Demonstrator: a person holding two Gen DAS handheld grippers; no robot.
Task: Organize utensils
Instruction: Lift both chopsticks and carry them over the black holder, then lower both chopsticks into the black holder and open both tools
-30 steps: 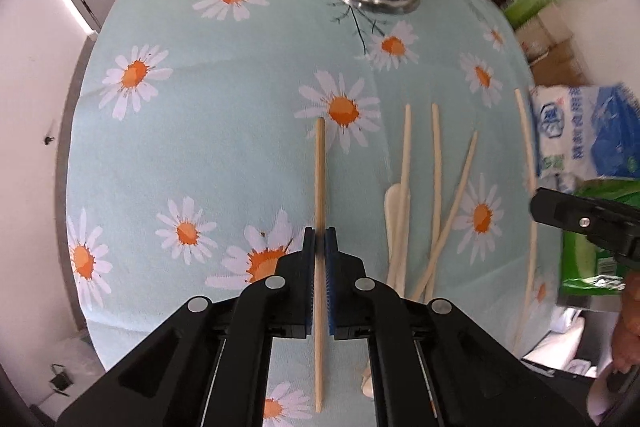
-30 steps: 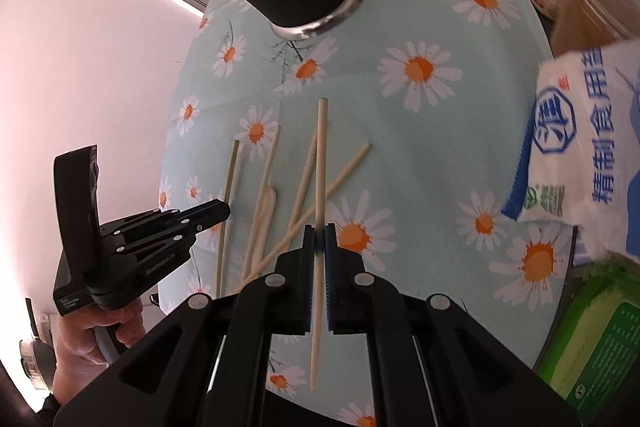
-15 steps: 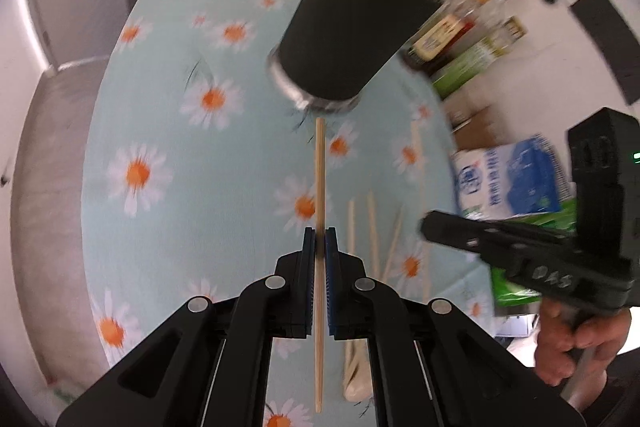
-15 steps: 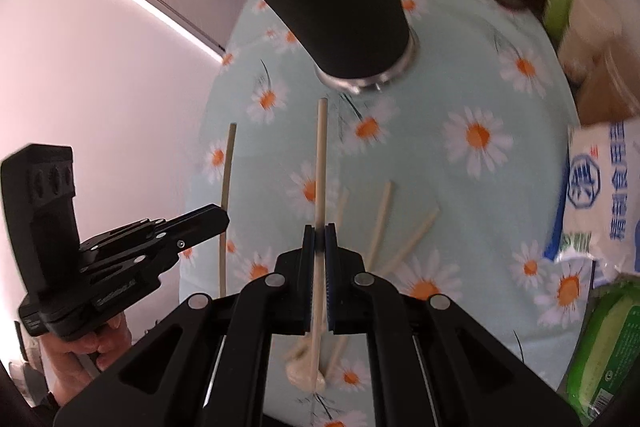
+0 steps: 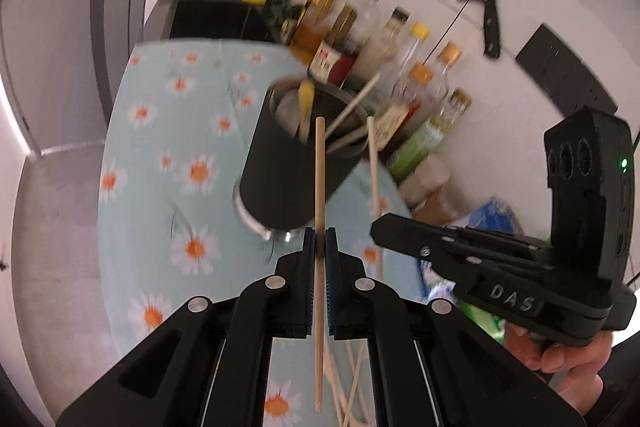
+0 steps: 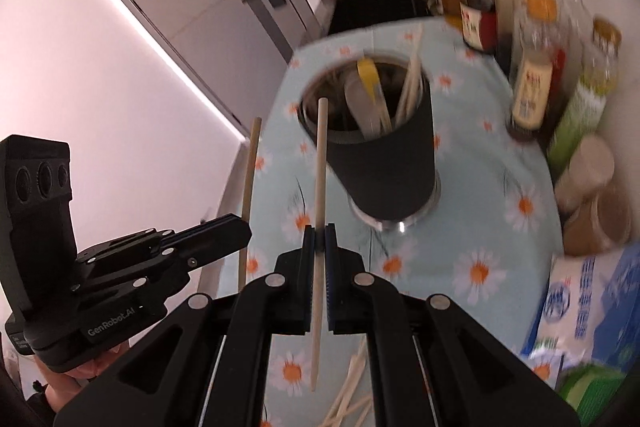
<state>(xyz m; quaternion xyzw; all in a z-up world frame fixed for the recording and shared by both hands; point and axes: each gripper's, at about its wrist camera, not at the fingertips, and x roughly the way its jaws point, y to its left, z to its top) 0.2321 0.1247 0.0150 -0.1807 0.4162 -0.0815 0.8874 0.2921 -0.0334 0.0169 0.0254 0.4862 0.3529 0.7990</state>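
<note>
Left hand-held gripper [image 5: 319, 241] clenched on a wooden chopstick [image 5: 319, 183], lifted clear of the daisy-print desk [image 5: 168, 147]; right hand-held gripper [image 6: 319, 237] likewise clamped on a second chopstick [image 6: 320, 171]; both tips raised near the rim of the black utensil holder [image 6: 384, 155], already stocked with chopsticks and a spoon; more loose chopsticks [image 5: 352, 391] lying on the desk below.

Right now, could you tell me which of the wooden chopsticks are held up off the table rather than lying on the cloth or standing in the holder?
Two: the chopstick in the left gripper and the chopstick in the right gripper, each clamped mid-shaft.
</note>
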